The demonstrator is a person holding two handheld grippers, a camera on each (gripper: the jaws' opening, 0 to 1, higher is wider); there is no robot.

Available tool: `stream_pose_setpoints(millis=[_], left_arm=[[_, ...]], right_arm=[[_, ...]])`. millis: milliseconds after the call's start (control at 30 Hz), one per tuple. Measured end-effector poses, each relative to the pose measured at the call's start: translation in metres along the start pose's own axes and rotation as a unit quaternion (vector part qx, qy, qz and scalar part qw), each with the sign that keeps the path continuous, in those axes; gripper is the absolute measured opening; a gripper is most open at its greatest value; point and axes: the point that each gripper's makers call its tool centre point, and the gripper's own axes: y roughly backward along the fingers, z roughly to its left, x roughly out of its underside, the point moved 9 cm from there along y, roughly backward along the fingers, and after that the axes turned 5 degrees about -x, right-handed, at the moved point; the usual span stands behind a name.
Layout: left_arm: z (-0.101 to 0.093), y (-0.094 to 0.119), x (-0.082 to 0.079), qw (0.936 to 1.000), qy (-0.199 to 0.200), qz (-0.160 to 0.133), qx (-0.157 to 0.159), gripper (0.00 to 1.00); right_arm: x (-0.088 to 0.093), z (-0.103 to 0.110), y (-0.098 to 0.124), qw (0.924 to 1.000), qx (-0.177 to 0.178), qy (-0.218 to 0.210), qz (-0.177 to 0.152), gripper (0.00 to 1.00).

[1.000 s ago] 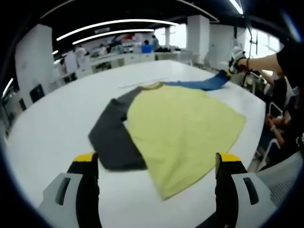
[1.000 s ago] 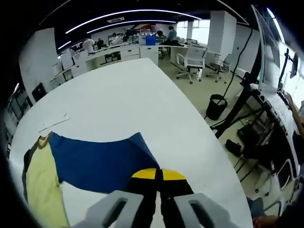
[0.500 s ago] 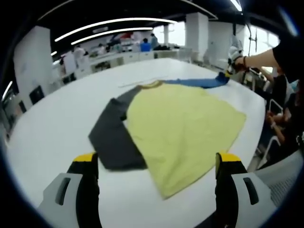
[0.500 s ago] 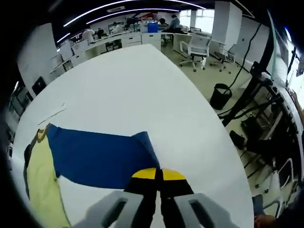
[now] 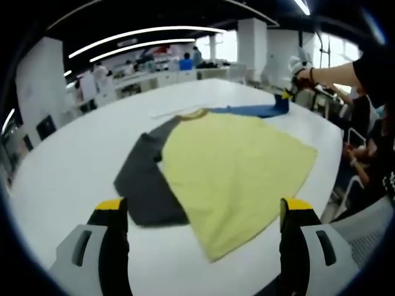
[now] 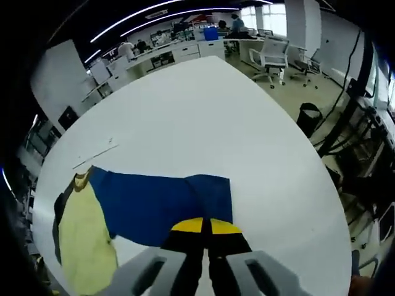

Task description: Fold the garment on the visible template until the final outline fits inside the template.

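At the bottom of the left gripper view the left gripper [image 5: 200, 213] hangs spread and empty over the white table [image 5: 68, 160]; mid-frame the garment [image 5: 237, 163] lies flat. At upper right the right gripper [image 6: 206, 227], its 2 jaws pressed together, pinches the blue sleeve [image 6: 163, 200]; the thin hold could slip, or a pull could drag the garment askew.

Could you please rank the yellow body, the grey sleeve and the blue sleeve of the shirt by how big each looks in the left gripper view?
1. Yellow body, clearly the largest.
2. Grey sleeve.
3. Blue sleeve, held by the right gripper; it lies farthest from the camera, so it may only look smaller than the grey sleeve.
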Motion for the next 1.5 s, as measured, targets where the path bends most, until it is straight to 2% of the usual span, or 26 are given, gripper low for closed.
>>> stream_pose_setpoints(millis=[100, 400, 700, 1067, 1500], left_arm=[[0.000, 0.000, 0.002, 1.0000, -0.002, 0.004, 0.001, 0.99], [0.001, 0.001, 0.004, 1.0000, 0.000, 0.007, 0.004, 0.99], [0.001, 0.003, 0.003, 1.0000, -0.004, 0.004, 0.007, 0.99], [0.000, 0.003, 0.002, 0.9999, -0.006, 0.001, 0.012, 0.99], [0.002, 0.005, 0.001, 0.9999, 0.002, -0.005, 0.014, 0.99]], right_arm=[[-0.001, 0.008, 0.000, 0.9999, -0.006, 0.010, 0.005, 0.00], [-0.020, 0.026, -0.015, 0.9986, -0.028, 0.044, 0.008, 0.00], [-0.030, 0.059, -0.021, 0.9955, -0.061, 0.072, 0.003, 0.00], [-0.032, 0.109, -0.021, 0.9885, -0.103, 0.111, 0.000, 0.00], [-0.030, 0.160, -0.018, 0.9790, -0.129, 0.158, 0.011, 0.00]])
